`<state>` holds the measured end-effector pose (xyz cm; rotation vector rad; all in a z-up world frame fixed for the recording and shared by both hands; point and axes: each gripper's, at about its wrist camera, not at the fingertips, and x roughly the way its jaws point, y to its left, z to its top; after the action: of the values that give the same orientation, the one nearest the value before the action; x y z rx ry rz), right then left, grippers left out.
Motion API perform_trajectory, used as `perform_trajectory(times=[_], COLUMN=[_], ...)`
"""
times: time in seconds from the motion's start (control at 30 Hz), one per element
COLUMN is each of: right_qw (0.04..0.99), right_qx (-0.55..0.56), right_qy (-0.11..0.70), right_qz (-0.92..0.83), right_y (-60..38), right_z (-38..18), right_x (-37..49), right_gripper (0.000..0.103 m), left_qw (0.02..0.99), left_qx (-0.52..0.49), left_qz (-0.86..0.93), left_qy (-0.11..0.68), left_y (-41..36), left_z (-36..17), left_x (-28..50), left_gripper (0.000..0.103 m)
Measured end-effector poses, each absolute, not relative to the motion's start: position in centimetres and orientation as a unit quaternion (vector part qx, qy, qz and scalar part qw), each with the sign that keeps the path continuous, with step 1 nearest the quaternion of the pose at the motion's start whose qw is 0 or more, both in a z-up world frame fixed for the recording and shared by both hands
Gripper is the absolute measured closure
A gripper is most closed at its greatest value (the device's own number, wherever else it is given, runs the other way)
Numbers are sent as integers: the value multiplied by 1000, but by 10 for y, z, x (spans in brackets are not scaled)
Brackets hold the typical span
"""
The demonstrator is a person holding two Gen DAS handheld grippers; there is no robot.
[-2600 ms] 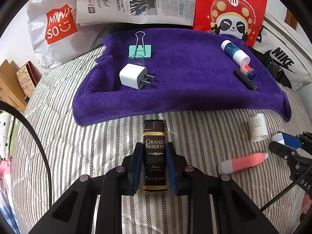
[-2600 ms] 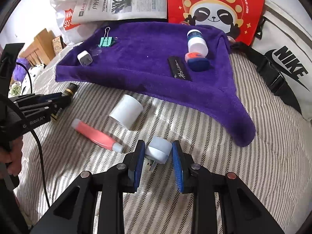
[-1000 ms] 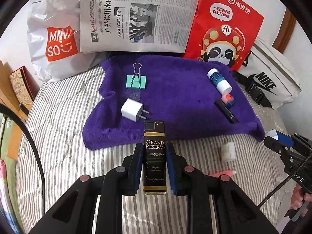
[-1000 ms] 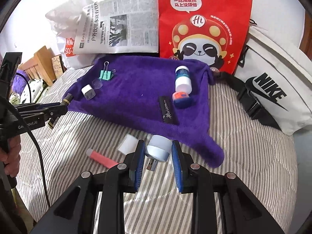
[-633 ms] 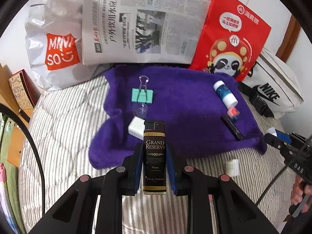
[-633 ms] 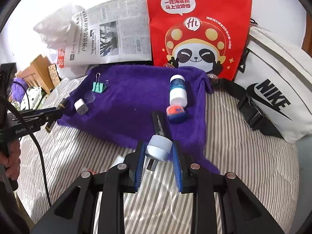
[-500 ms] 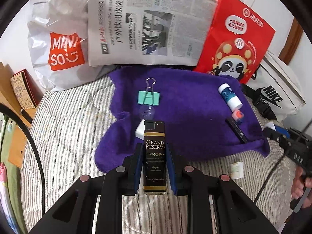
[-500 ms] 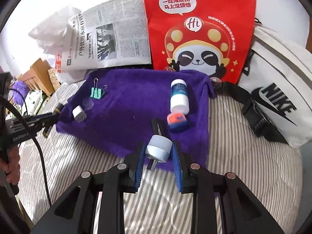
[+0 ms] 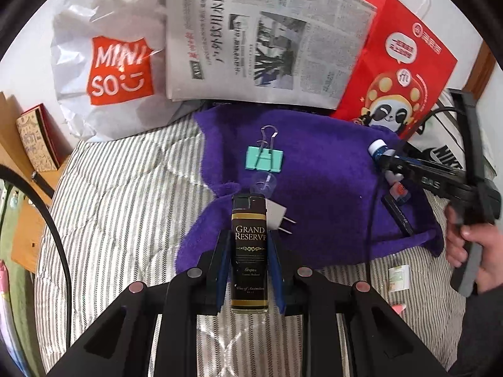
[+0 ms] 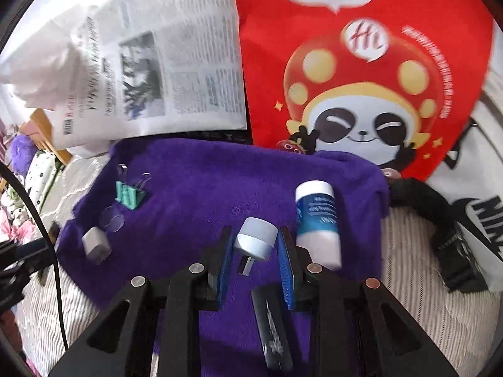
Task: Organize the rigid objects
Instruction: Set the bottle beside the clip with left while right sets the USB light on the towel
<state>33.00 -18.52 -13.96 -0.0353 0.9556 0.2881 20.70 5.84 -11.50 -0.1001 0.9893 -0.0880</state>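
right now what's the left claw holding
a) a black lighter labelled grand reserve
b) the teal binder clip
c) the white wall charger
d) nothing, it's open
a: the left claw is shut on the black lighter with the Grand Reserve label, while the teal binder clip and the white wall charger lie loose on the purple towel.

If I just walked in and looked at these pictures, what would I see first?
Probably the bright red panda bag standing behind the purple towel on the striped bed. Next, the two grippers: the left gripper is clamped on a black lighter reading "Grand Reserve", above the towel's near edge, and the right gripper holds a small pale blue plug over the towel, beside a blue-and-white bottle lying there.
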Motion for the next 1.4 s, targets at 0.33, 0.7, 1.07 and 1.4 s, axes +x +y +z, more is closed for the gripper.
perform_trajectory(times=[0.33,0.7,1.07,1.4], right_qw=[859,849,861,878], right_qx=[-31,-51,-53,-35], right_qy=[500,512,484,459], right_qz=[112,123,145,130], right_y=[-172,-172,-192,-238], right_z=[-169,-169,-135,-117], right_x=[376,368,290,219], right_gripper=[75,58,58,58], left_qw=[877,874,871,868], left_qx=[-57,-63,-66,-68], left_qz=[-46,-46,-58,-82], left_qy=[474,479,483,486], left_y=[67,69,53,25], left_z=[-119,-121,-122,-125], left_x=[207,207,207,229], left_gripper=[81,81,81,81])
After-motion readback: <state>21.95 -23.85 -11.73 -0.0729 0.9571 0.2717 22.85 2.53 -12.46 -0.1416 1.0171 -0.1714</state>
